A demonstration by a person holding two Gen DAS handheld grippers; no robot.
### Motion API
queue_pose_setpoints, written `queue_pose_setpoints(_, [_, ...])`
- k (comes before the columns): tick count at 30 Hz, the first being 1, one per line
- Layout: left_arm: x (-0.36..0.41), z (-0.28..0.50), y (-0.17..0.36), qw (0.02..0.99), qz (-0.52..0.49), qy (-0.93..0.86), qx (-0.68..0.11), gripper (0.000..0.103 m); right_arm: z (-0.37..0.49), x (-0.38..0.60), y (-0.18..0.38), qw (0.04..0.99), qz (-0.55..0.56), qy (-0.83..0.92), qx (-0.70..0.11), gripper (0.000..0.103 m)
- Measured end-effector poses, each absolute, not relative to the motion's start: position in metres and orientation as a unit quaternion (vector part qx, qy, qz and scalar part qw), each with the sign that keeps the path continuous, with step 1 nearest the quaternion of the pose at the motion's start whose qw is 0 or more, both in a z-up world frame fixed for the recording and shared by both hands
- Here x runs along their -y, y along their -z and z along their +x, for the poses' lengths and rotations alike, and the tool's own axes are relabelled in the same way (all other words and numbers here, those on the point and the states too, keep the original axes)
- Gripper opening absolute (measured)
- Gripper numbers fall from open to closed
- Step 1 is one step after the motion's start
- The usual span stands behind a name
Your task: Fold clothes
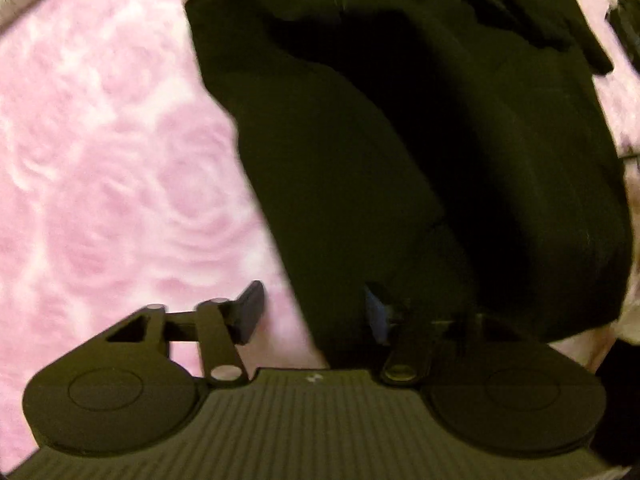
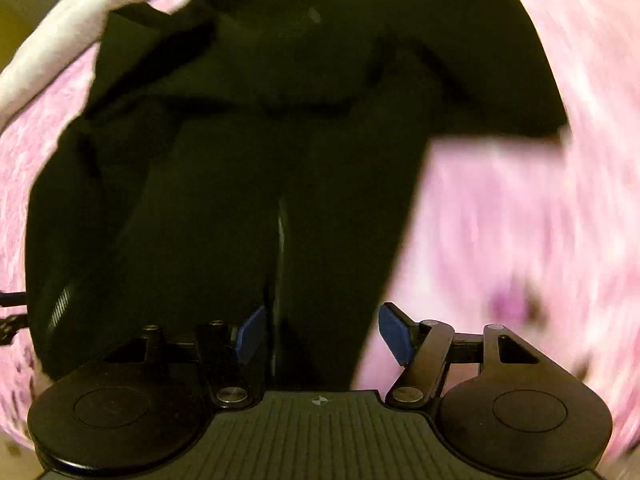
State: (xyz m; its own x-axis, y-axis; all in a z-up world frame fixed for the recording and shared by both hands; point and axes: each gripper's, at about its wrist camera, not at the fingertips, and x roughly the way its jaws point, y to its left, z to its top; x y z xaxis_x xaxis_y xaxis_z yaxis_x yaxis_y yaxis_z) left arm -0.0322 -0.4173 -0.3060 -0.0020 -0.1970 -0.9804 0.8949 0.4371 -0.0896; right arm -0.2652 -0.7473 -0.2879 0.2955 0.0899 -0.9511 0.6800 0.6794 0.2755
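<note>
Both tools gape over dark garment on pink blanket.

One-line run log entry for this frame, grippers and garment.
step: fold clothes | left gripper: open, at hem | right gripper: open, at hem | dark green fabric garment: spread on pink floral blanket | blur: motion

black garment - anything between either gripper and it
Nothing visible. The black garment lies on the pink bedspread right at the open left gripper and runs between the open right gripper's fingers.
</note>
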Motion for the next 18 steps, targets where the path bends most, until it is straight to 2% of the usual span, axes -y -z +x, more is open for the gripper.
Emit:
queue_pose_setpoints(2, [0.421, -0.040, 0.310, 0.625, 0.325, 0.453, -0.547, 0.017, -0.273, 0.749, 0.282, 0.725, 0.344, 0.197, -0.564, 0.066])
queue_pose_setpoints(3, [0.423, -0.044, 0.312, 0.620, 0.332, 0.464, -0.539, 0.008, -0.276, 0.750, 0.278, 0.724, 0.341, 0.193, -0.567, 0.064])
queue_pose_setpoints(4, [0.420, -0.044, 0.307, 0.615, 0.334, 0.476, -0.533, 0.006, -0.278, 0.752, 0.274, 0.724, 0.337, 0.189, -0.571, 0.056])
queue_pose_setpoints(5, [0.417, -0.044, 0.302, 0.610, 0.335, 0.488, -0.527, 0.005, -0.281, 0.754, 0.269, 0.724, 0.334, 0.186, -0.574, 0.030])
queue_pose_setpoints(6, [0.413, -0.044, 0.296, 0.605, 0.337, 0.500, -0.520, 0.005, -0.284, 0.756, 0.265, 0.724, 0.330, 0.182, -0.578, 0.016])
queue_pose_setpoints(8, [0.403, -0.041, 0.278, 0.596, 0.334, 0.518, -0.515, 0.005, -0.289, 0.760, 0.256, 0.724, 0.323, 0.174, -0.585, 0.012])
queue_pose_setpoints(10, [0.391, -0.039, 0.259, 0.587, 0.331, 0.535, -0.509, 0.000, -0.294, 0.764, 0.248, 0.723, 0.316, 0.166, -0.591, 0.011])
queue_pose_setpoints(15, [0.371, -0.066, 0.229, 0.551, 0.305, 0.575, -0.522, 0.000, -0.307, 0.773, 0.226, 0.721, 0.298, 0.146, -0.608, 0.009])
queue_pose_setpoints(18, [0.370, -0.094, 0.245, 0.532, 0.293, 0.572, -0.551, 0.000, -0.315, 0.792, 0.222, 0.700, 0.289, 0.157, -0.634, 0.010])
